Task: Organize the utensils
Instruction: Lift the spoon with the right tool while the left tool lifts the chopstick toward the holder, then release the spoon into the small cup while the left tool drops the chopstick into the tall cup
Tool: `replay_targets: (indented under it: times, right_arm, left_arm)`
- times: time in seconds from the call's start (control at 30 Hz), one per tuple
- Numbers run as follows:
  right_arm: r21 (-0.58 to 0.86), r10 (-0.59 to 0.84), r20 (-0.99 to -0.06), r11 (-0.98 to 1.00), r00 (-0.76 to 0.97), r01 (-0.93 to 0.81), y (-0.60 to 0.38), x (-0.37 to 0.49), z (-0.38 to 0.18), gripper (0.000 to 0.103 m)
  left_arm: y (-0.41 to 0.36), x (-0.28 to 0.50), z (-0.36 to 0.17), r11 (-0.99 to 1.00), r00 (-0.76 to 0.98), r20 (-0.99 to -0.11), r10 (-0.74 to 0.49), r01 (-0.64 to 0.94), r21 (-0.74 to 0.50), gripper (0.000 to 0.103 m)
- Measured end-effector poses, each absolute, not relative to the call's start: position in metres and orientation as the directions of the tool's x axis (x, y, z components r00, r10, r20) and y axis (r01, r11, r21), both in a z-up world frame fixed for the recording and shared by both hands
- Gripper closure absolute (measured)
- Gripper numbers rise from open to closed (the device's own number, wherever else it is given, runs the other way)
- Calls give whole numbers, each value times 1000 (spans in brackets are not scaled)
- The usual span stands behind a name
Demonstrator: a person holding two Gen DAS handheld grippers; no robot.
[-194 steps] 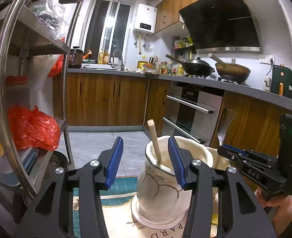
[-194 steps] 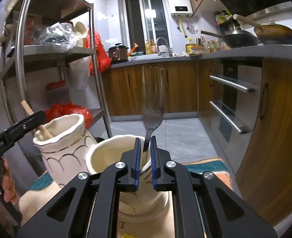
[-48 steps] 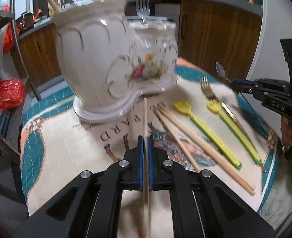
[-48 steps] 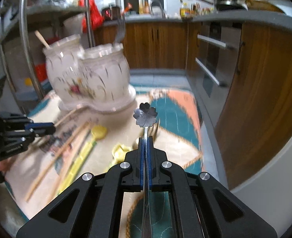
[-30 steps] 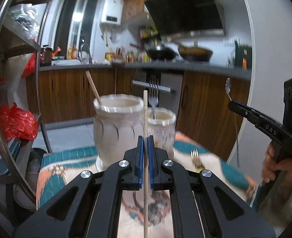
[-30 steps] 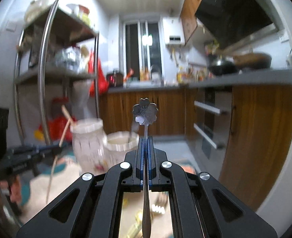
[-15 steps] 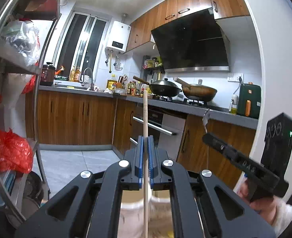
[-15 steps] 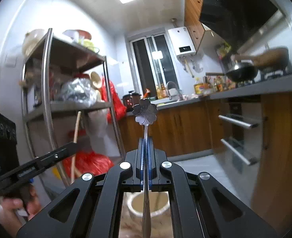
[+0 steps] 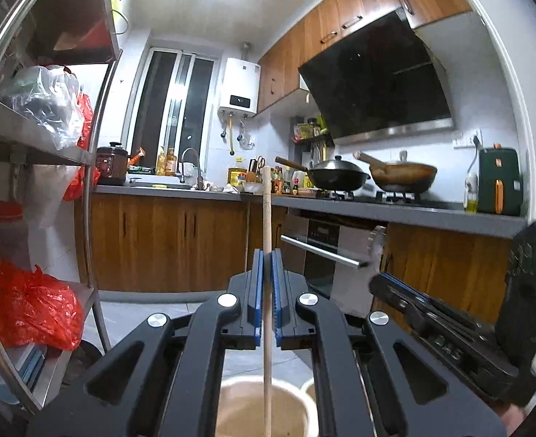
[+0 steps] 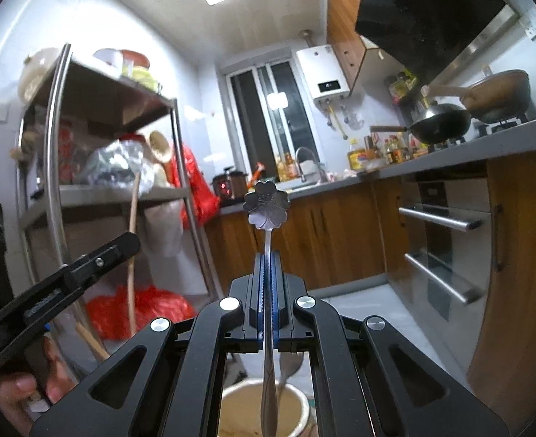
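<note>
My left gripper (image 9: 267, 256) is shut on a wooden chopstick (image 9: 267, 215) that it holds upright. The stick's lower end hangs over the mouth of a cream ceramic jar (image 9: 231, 413); a second jar's rim (image 9: 306, 386) shows just to its right. My right gripper (image 10: 268, 255) is shut on a metal spoon with a flower-shaped head (image 10: 267, 205), also upright, its lower end over a cream jar (image 10: 239, 413) that holds another metal utensil (image 10: 290, 366). Each gripper shows in the other's view: the right gripper (image 9: 377, 281), the left gripper (image 10: 127, 242) with its chopstick (image 10: 133, 255).
A steel rack (image 9: 97, 196) with red bags (image 9: 31, 309) stands at the left. Wooden cabinets, an oven (image 9: 322, 255) and a counter with two pans (image 9: 337, 176) fill the back and right. A hand (image 10: 16, 389) grips the left tool. Another chopstick (image 10: 89, 342) leans low at the left.
Both grippers have lifted their utensils off the table and come over the jars. The jars have dropped to the bottom edge of both views.
</note>
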State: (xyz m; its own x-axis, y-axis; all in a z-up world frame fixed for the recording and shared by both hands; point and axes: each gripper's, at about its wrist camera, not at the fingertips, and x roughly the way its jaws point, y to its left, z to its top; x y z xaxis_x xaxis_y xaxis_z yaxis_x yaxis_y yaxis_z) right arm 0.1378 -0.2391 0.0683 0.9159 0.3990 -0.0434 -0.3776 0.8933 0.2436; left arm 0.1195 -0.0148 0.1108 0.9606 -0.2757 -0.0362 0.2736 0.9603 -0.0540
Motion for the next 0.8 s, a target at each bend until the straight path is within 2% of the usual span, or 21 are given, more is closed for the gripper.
replay_targets:
  times: [0.1,0.5,0.8]
  right_arm:
    - [237,414,-70,890,907,-388,-236,142,64,99]
    - [202,399,-223,912,890,-358,-233,126,41,99]
    - [219,382,-267,918,885,-330,-241,114,30,99]
  left_arm:
    - [-15,107,98,957,956,-51,-288,286,-37,98]
    - [-4,87,54,949,928,-198,-316,311,-58,99]
    - [0,93,47,948,908,-271,-319,310,-77,99]
